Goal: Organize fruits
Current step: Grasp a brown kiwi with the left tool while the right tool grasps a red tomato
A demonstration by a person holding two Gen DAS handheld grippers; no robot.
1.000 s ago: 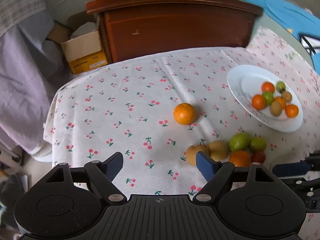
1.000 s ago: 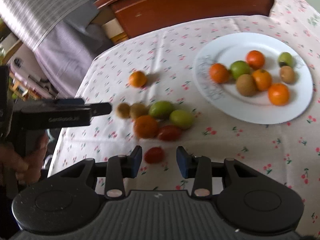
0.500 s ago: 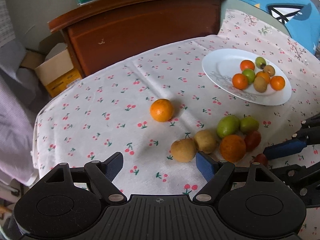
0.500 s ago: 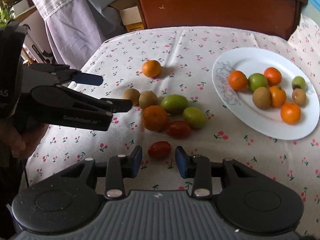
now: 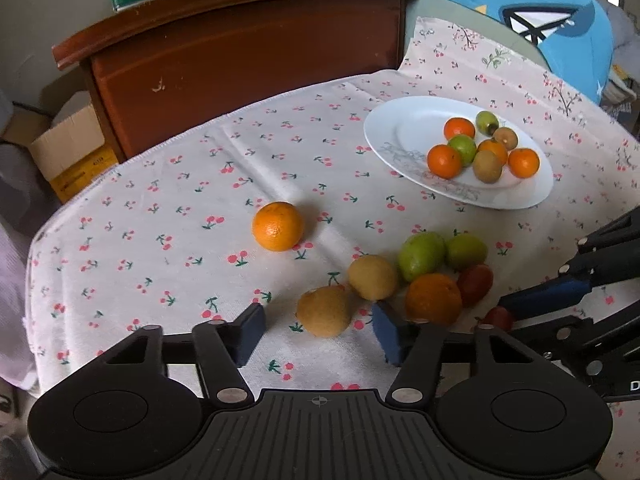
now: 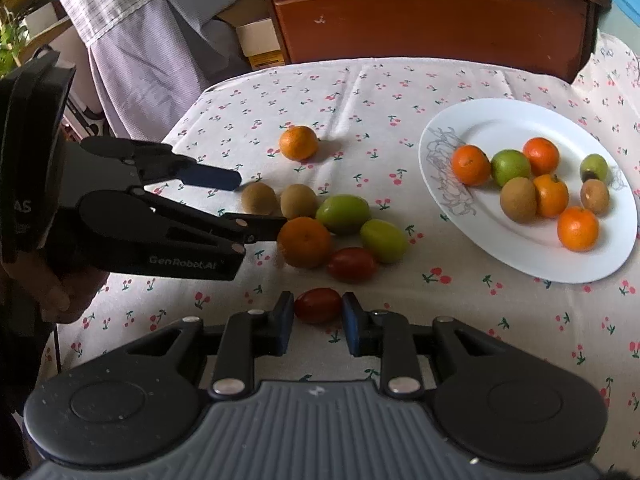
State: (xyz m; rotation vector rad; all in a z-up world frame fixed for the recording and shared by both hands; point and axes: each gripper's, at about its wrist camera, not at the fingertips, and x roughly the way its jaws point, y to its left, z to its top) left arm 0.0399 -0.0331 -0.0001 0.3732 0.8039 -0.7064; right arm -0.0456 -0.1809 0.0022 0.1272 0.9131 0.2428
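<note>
A white plate (image 5: 404, 132) (image 6: 500, 256) holds several oranges, green fruits and kiwis. Loose on the cherry-print cloth lie a lone orange (image 5: 278, 226) (image 6: 298, 143), two kiwis (image 5: 324, 311) (image 6: 259, 198), two green fruits (image 5: 422, 255) (image 6: 343, 213), an orange (image 5: 433, 299) (image 6: 304, 241) and two red tomatoes (image 6: 352, 265). My left gripper (image 5: 318, 334) (image 6: 256, 204) is open, its jaws on either side of the nearer kiwi. My right gripper (image 6: 317, 318) is open, its pads close on either side of the near red tomato (image 6: 318, 305) (image 5: 498, 317), which rests on the cloth.
A brown wooden headboard (image 5: 248, 56) (image 6: 432, 12) stands behind the table. A cardboard box (image 5: 68, 152) sits at the far left. Grey-lilac fabric (image 6: 144, 40) hangs beyond the table's left edge. A blue cushion (image 5: 540, 20) lies at the far right.
Both grippers have moved forward towards the loose fruit. The left jaws now flank the near kiwi and the right pads flank the near tomato.
</note>
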